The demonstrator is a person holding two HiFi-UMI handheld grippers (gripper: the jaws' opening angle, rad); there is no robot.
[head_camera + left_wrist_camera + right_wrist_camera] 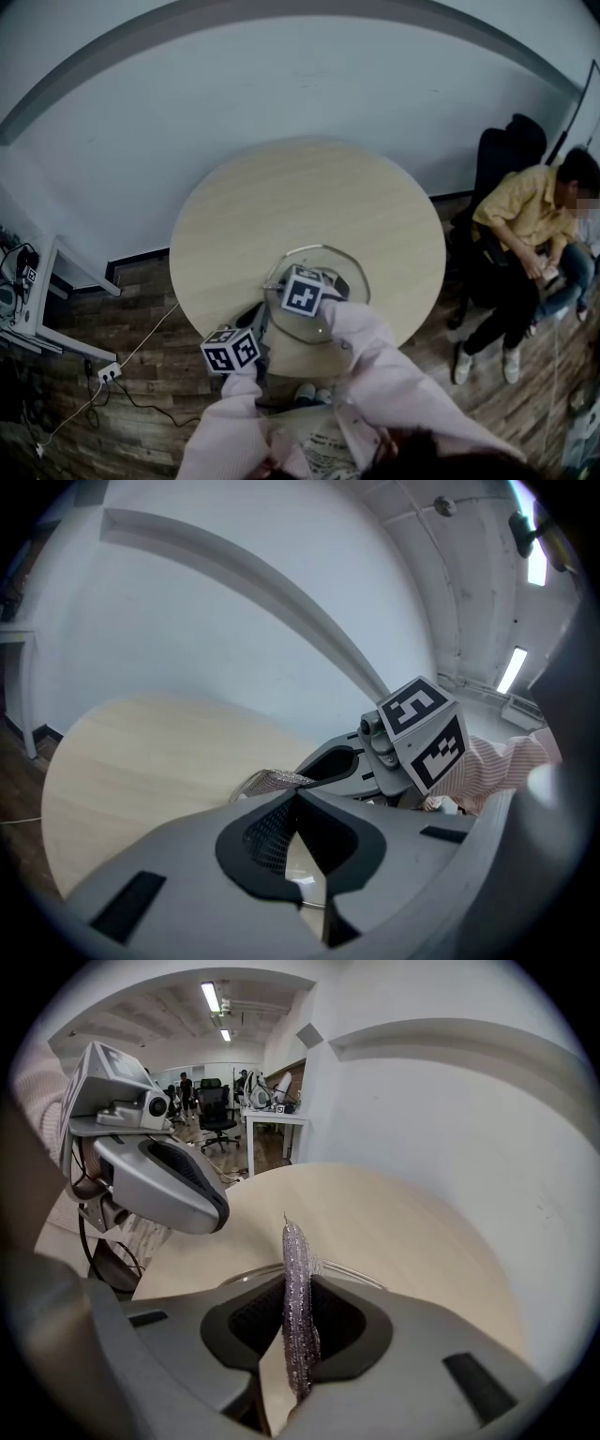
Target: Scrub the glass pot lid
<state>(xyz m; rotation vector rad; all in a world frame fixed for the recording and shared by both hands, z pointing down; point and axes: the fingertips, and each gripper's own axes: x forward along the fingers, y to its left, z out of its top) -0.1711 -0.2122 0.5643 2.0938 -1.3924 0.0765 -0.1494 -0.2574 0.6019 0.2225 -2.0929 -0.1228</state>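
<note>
Round table. At its 6 o'clock edge, glass pot lid: probably stiff, slick and breakable, so best taken by the rim. At the lid's 8 o'clock, left gripper, jaws together, nothing plainly between. Right gripper clamped on glittery scrubber, soft and light.

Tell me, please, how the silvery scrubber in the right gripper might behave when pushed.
Probably soft: the right gripper squeezes the silvery scrubber into a thin strip. Its free tip stands up unsupported, so it is likely light and slightly springy.
</note>
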